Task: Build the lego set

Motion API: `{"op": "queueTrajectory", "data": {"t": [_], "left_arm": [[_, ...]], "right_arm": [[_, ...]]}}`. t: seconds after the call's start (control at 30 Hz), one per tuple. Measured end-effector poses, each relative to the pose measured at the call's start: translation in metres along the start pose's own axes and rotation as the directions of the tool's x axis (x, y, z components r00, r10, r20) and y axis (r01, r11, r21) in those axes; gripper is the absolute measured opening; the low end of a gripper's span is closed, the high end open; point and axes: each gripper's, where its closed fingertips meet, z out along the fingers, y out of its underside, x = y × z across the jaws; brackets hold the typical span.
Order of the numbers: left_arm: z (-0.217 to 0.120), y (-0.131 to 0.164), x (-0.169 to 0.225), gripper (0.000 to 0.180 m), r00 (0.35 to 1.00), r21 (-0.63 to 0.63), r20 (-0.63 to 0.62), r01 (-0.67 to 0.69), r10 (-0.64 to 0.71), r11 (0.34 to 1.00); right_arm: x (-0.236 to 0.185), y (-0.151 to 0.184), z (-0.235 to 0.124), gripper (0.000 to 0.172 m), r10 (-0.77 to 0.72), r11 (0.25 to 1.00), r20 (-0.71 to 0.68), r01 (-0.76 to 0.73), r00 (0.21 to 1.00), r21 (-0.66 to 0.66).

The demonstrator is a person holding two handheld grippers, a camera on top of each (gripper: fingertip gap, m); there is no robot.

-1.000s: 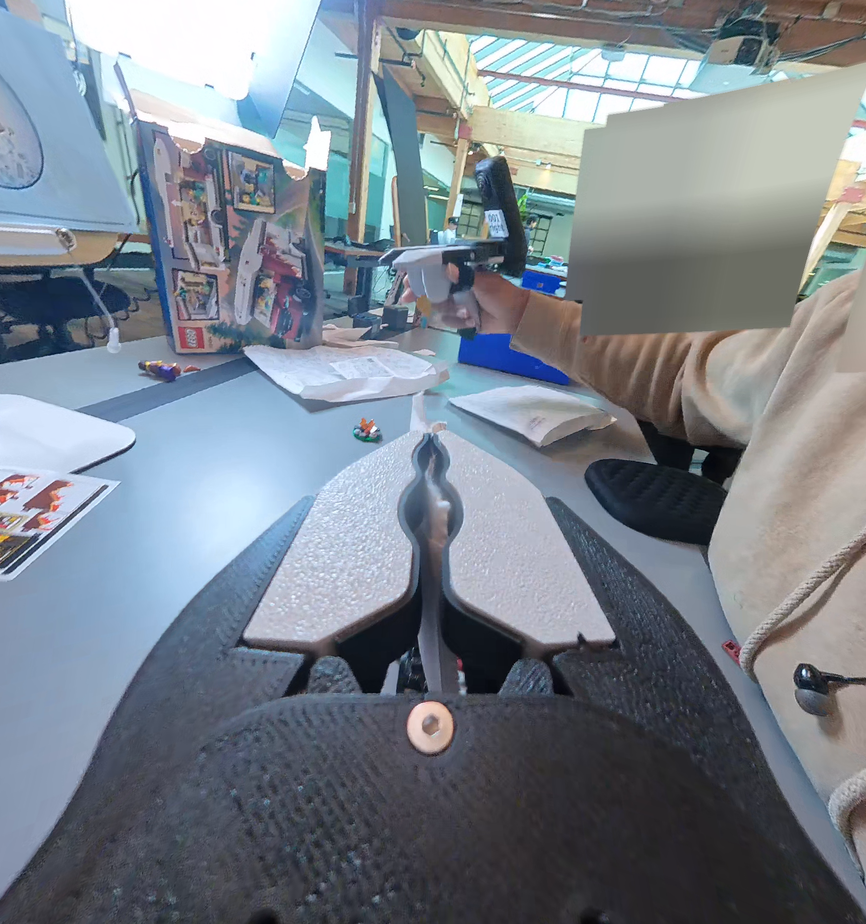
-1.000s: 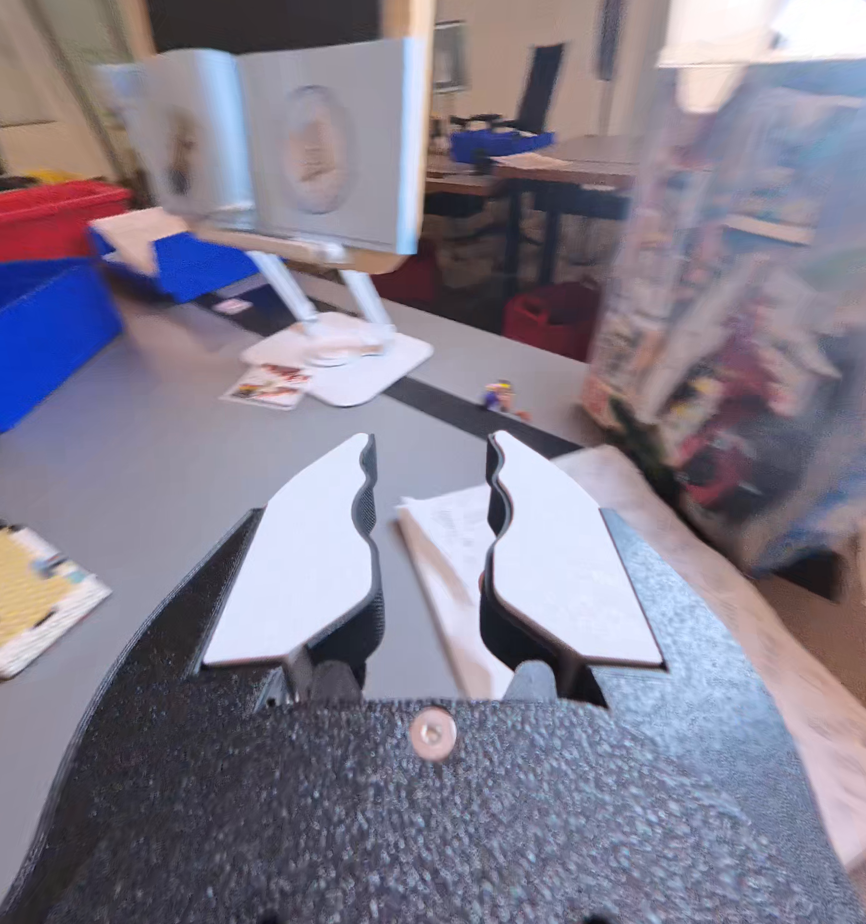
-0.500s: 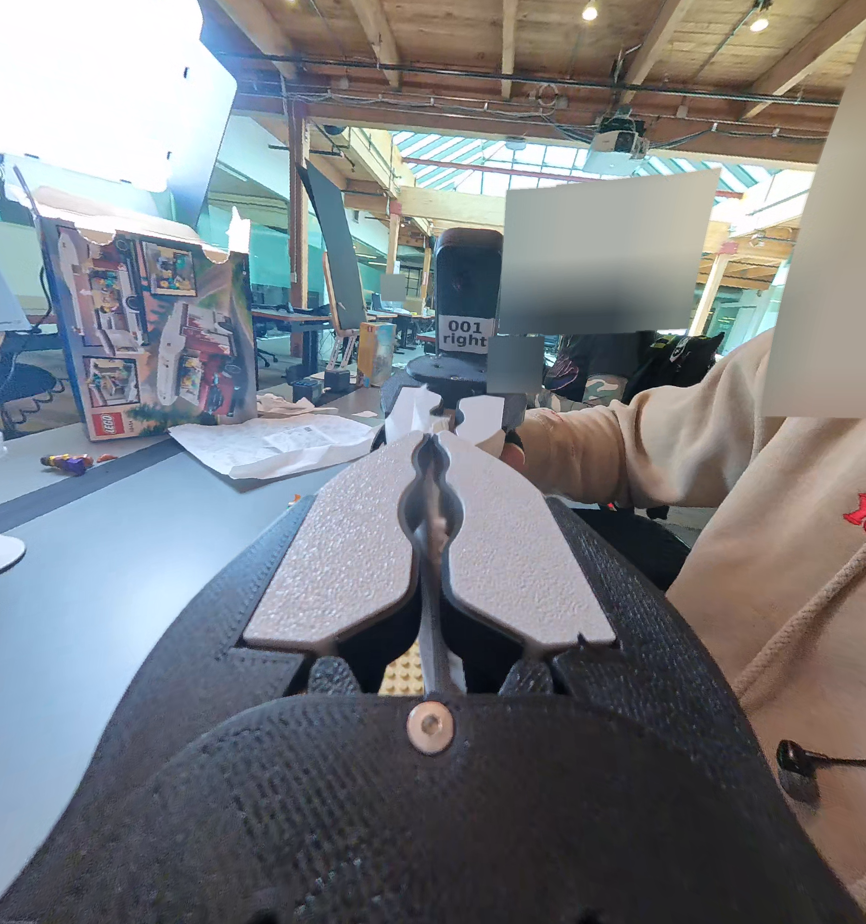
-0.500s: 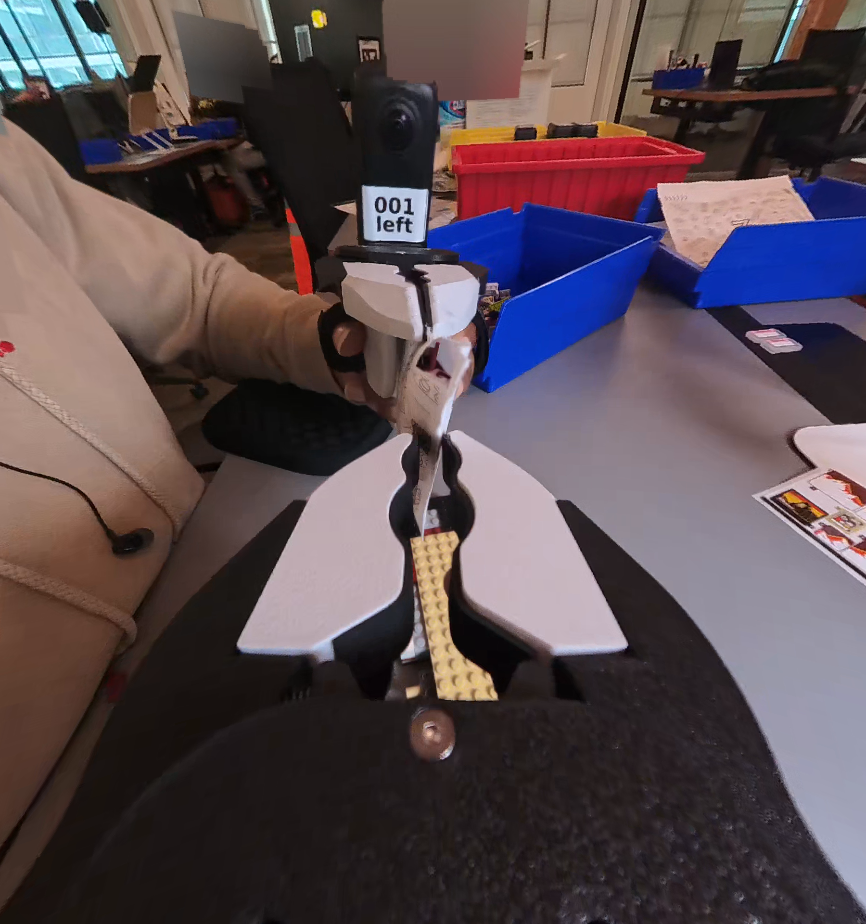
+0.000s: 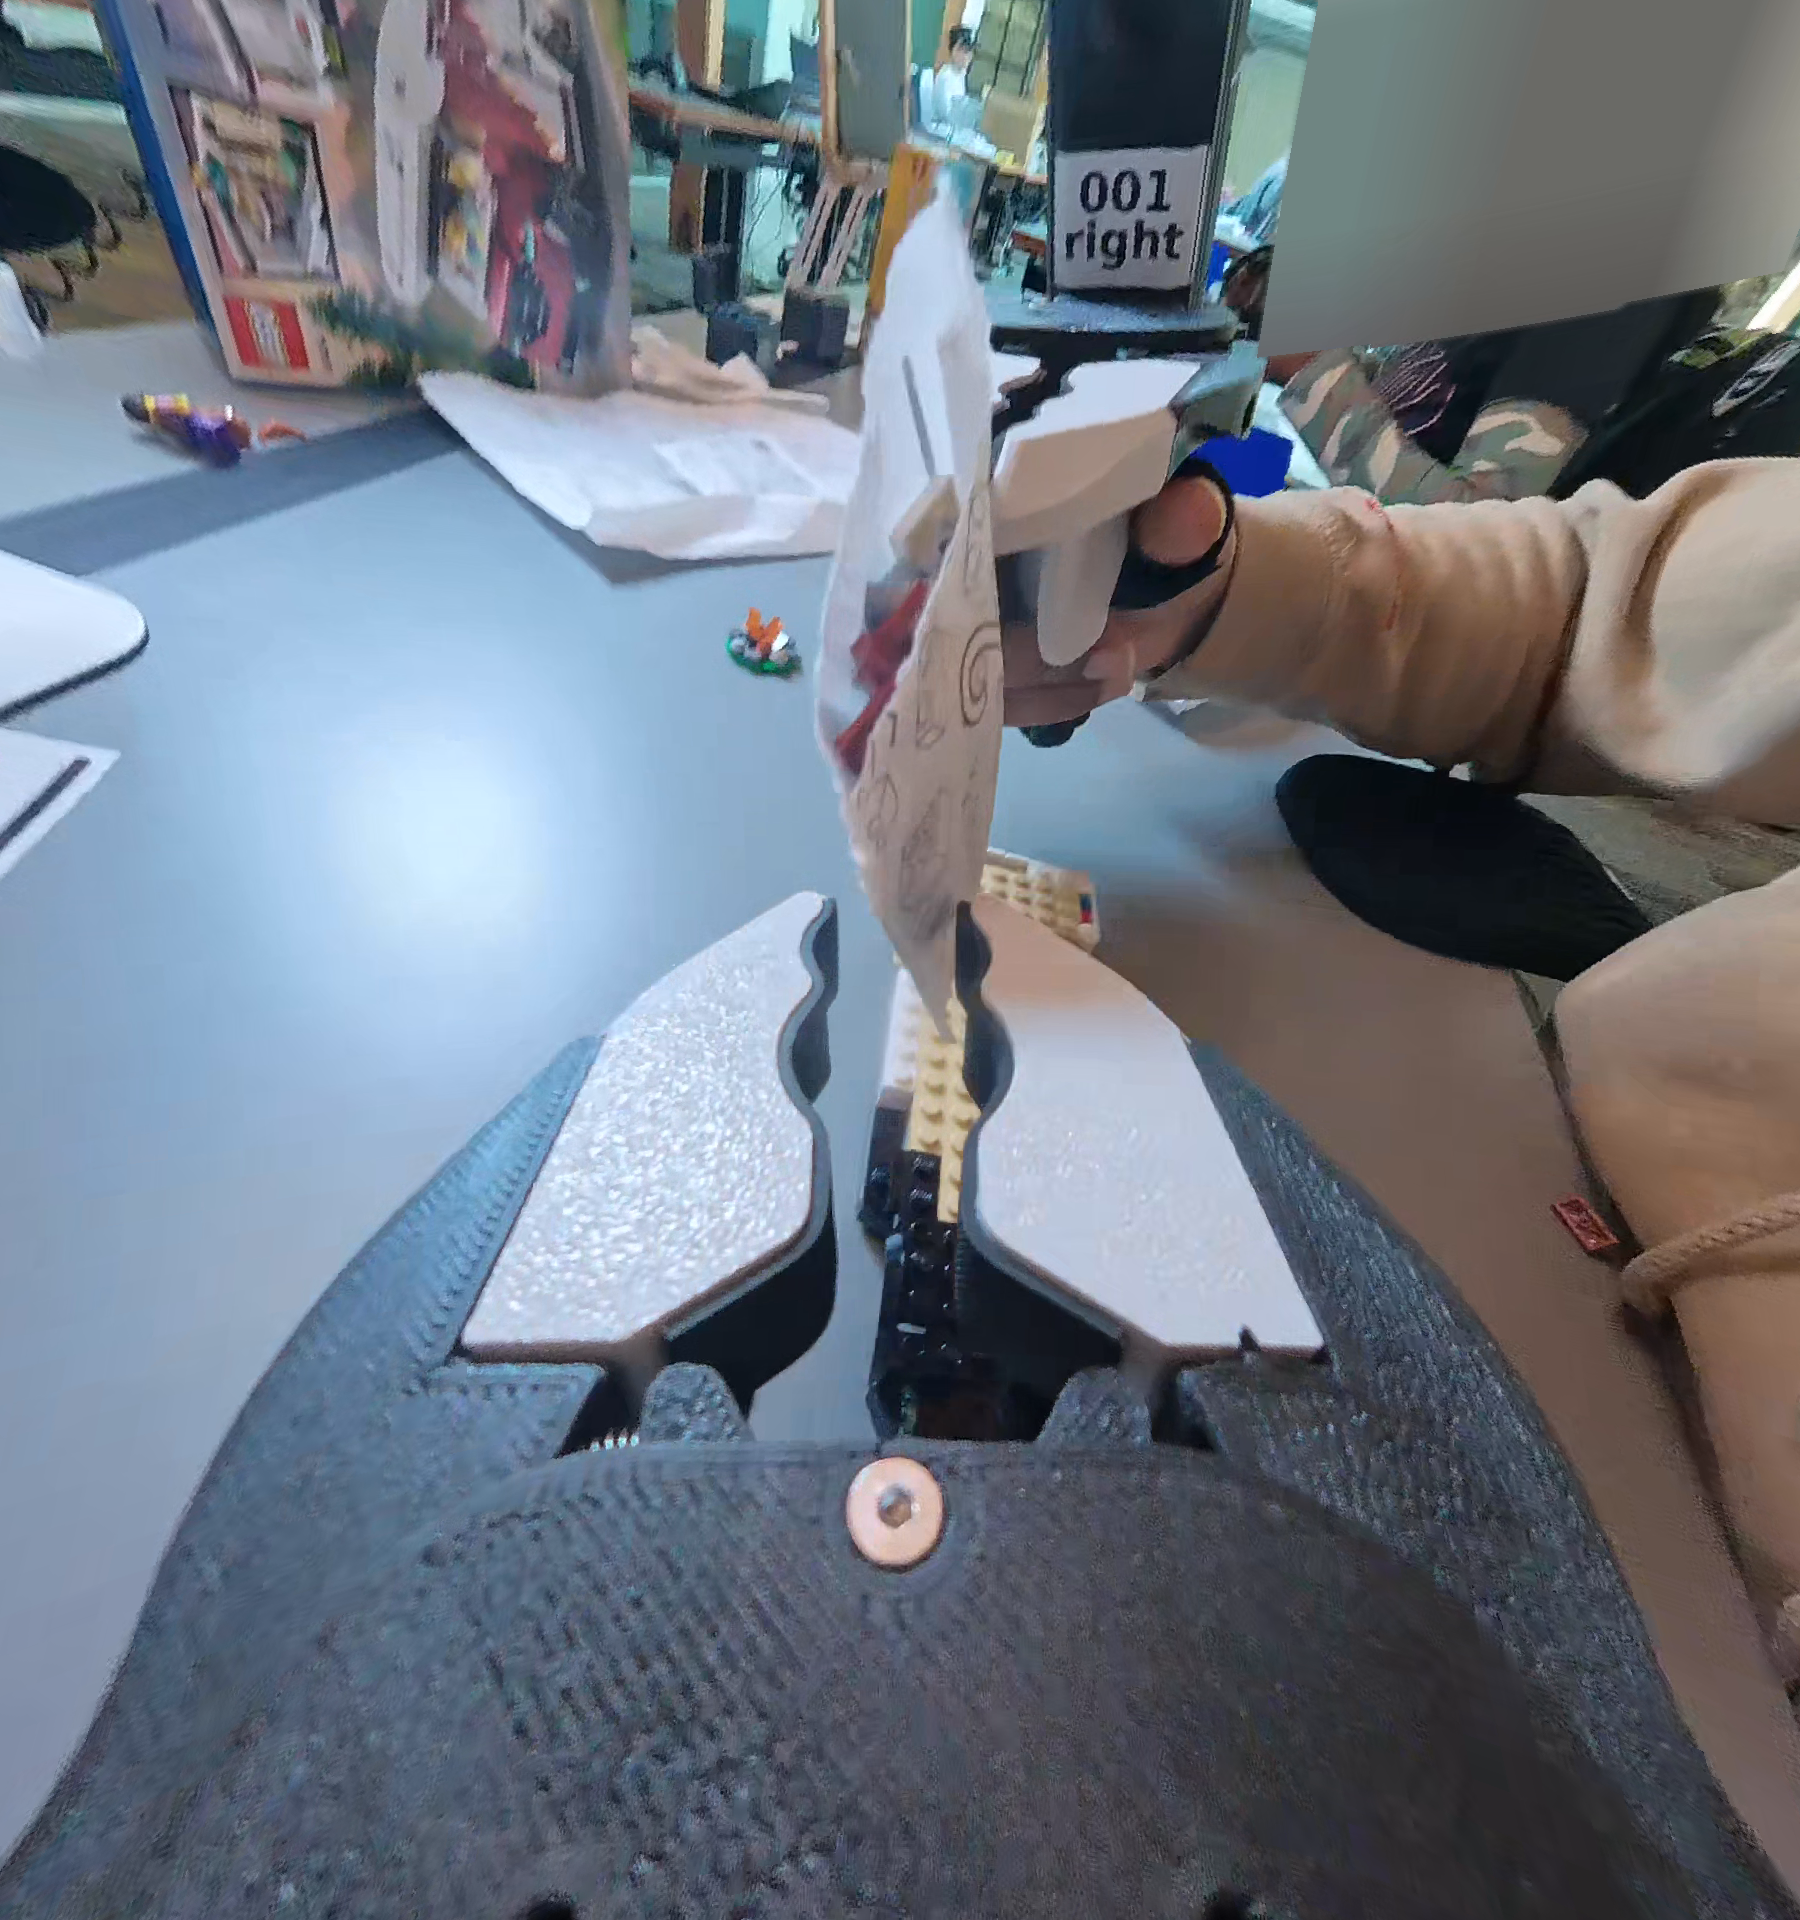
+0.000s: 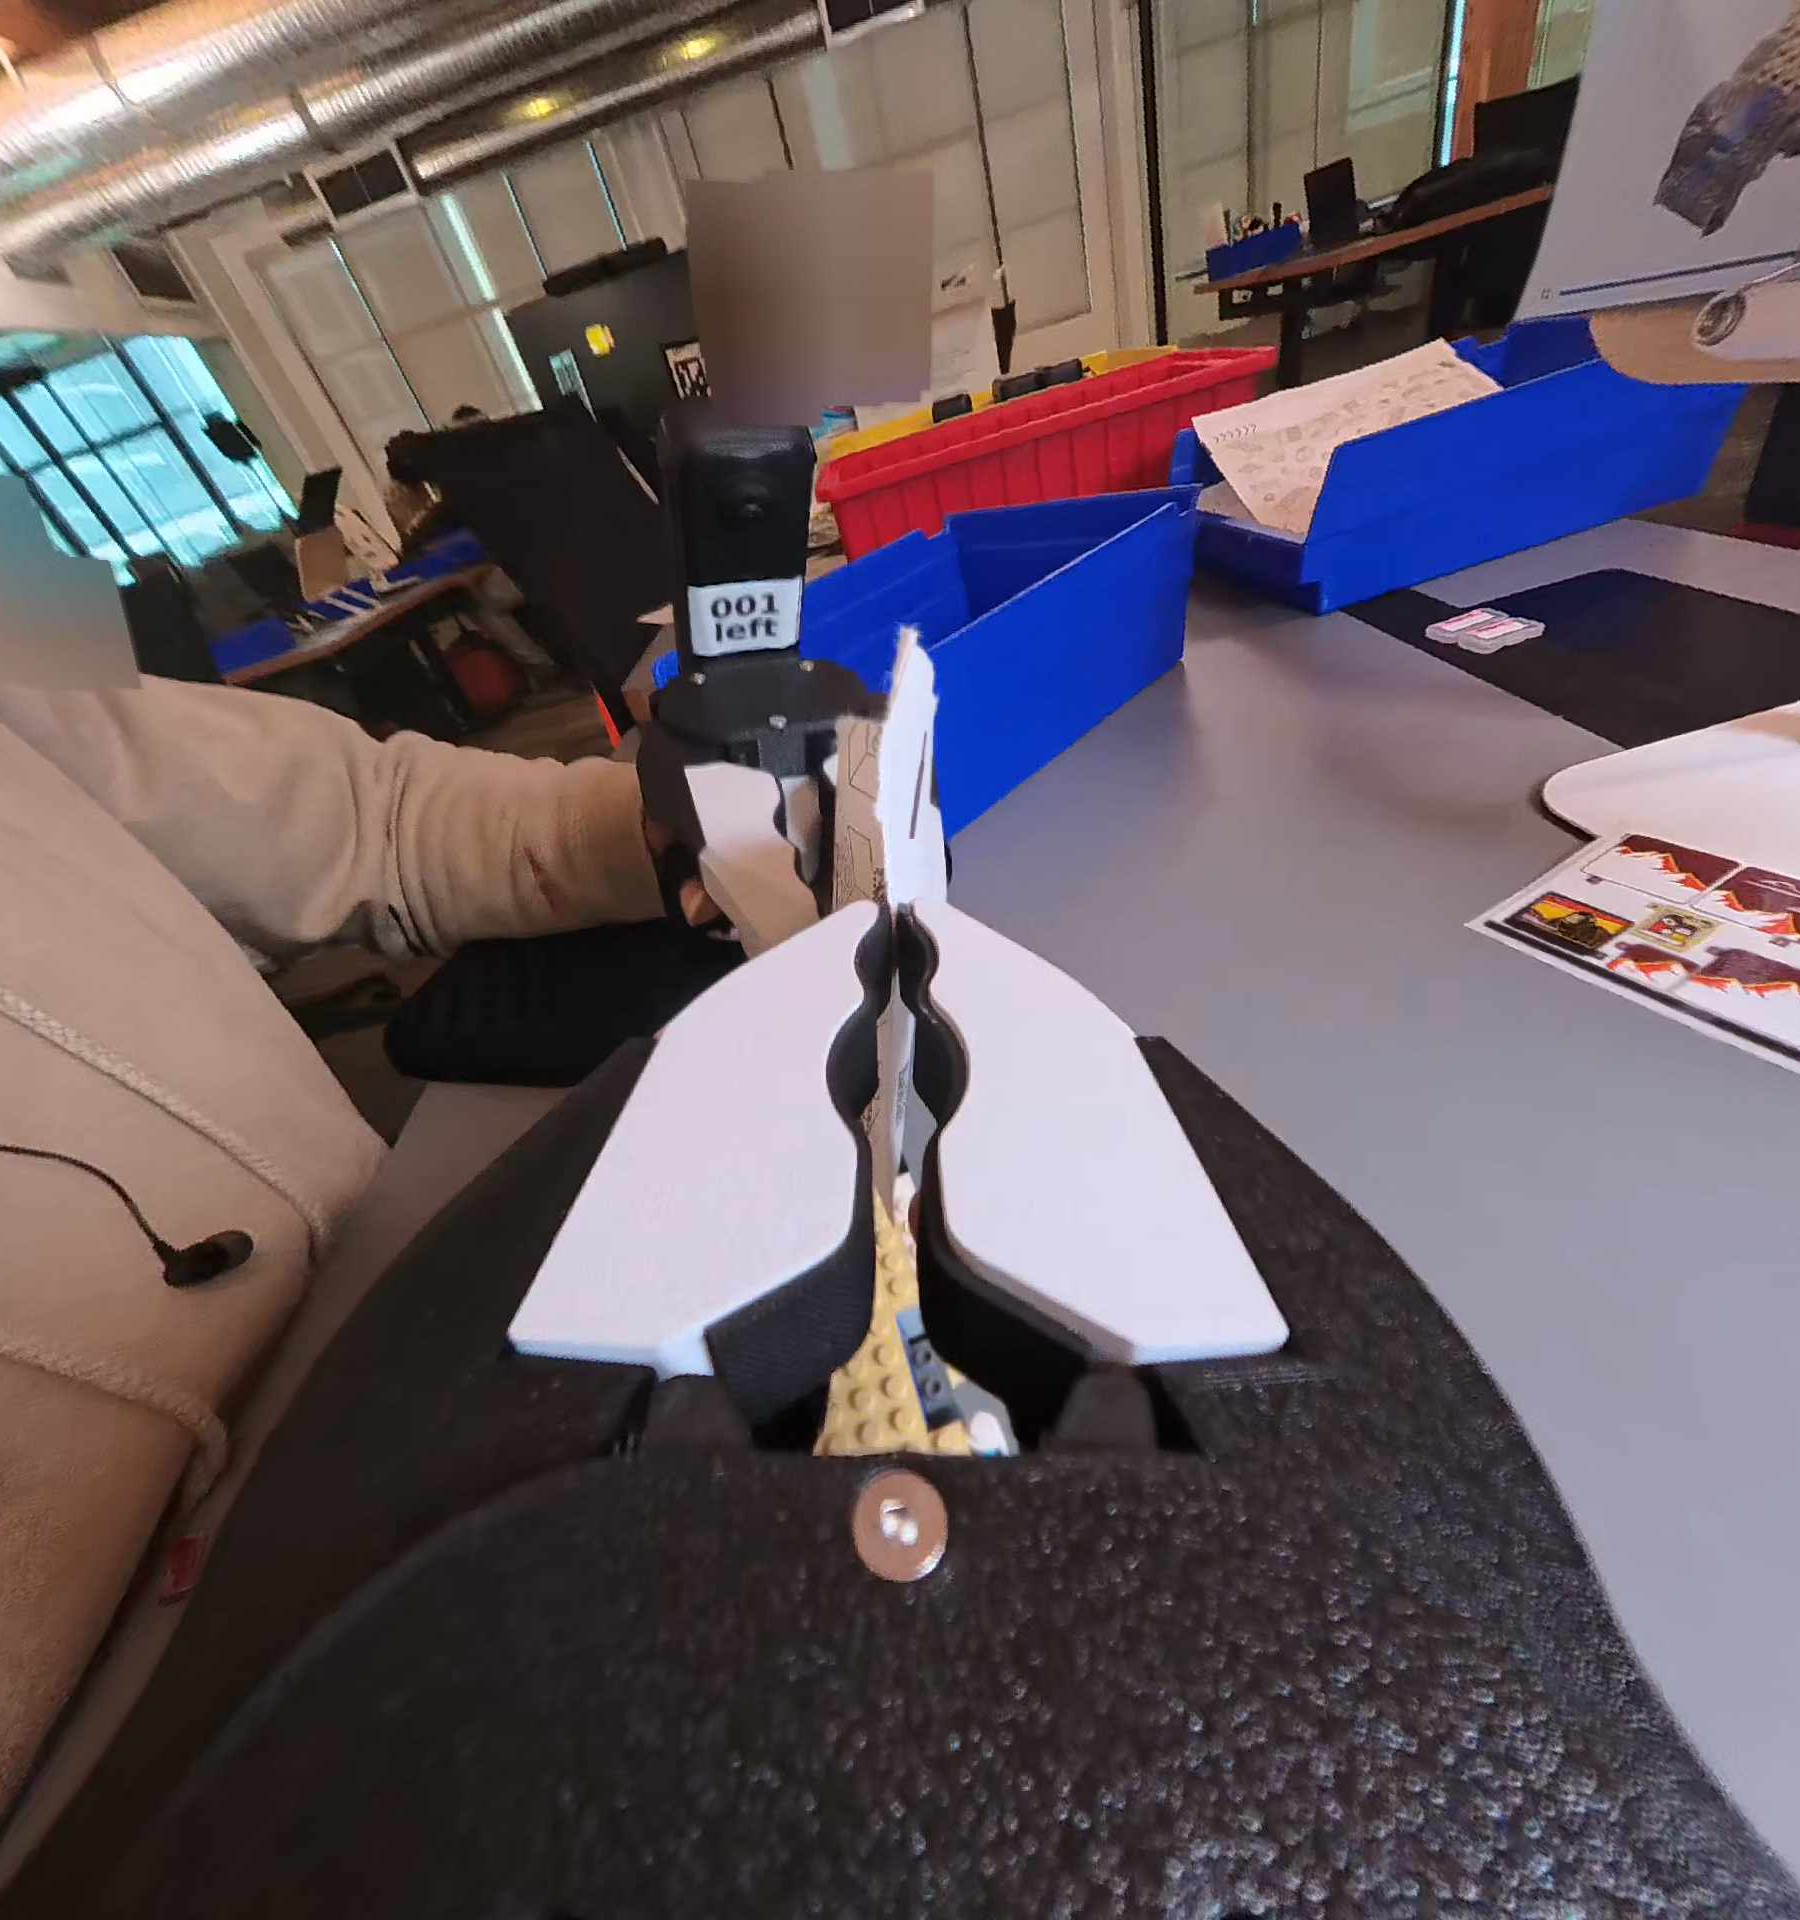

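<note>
Your right gripper (image 6: pixel 894 920) is pinching the white paper parts bag (image 5: pixel 917 665) with pads fully closed on it, letting it hang upright. Your left gripper (image 5: pixel 896 920) is standing partly open, the bag's lower tip at its 1 o'clock pad unclamped, above a tan studded plate (image 5: pixel 937 1081).

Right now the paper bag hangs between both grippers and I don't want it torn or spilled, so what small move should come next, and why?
Probably ease the left gripper straight back. Its fingers stand apart, and the paper bag only brushes one of them, while the right gripper is shut on the bag's edge and carries it. Brick pieces show inside the bag, and a tan studded plate lies below, so back off slowly.
</note>
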Motion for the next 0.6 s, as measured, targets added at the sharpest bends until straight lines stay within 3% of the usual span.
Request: {"op": "queueTrajectory", "data": {"t": [0.07,0.17,0.33,0.47,0.6], "left_arm": [[0.002,0.003,-0.009,0.009,0.999,-0.022,0.023,0.035,-0.035,0.999],[-0.001,0.009,-0.024,0.006,0.99,-0.064,0.087,0.12,-0.114,0.991],[-0.01,0.028,-0.039,0.005,0.95,-0.125,0.139,0.297,-0.28,0.947],[-0.015,0.037,-0.045,0.005,0.918,-0.14,0.16,0.384,-0.362,0.913],[-0.018,0.03,-0.043,0.005,0.913,-0.11,0.113,0.405,-0.393,0.908]], "right_arm": [[0.013,0.0,0.006,0.001,0.057,0.998,0.002,-0.057,0.998,0.016],[0.037,0.009,0.016,0.001,0.081,0.996,-0.021,-0.082,0.996,-0.027],[0.068,0.047,0.026,0.007,-0.003,0.967,-0.073,-0.015,0.997,-0.255],[0.081,0.062,0.02,0.014,-0.378,0.845,-0.068,0.314,0.923,-0.433],[0.088,0.055,0.009,0.025,-0.751,0.585,-0.042,0.635,0.659,-0.504]]}}
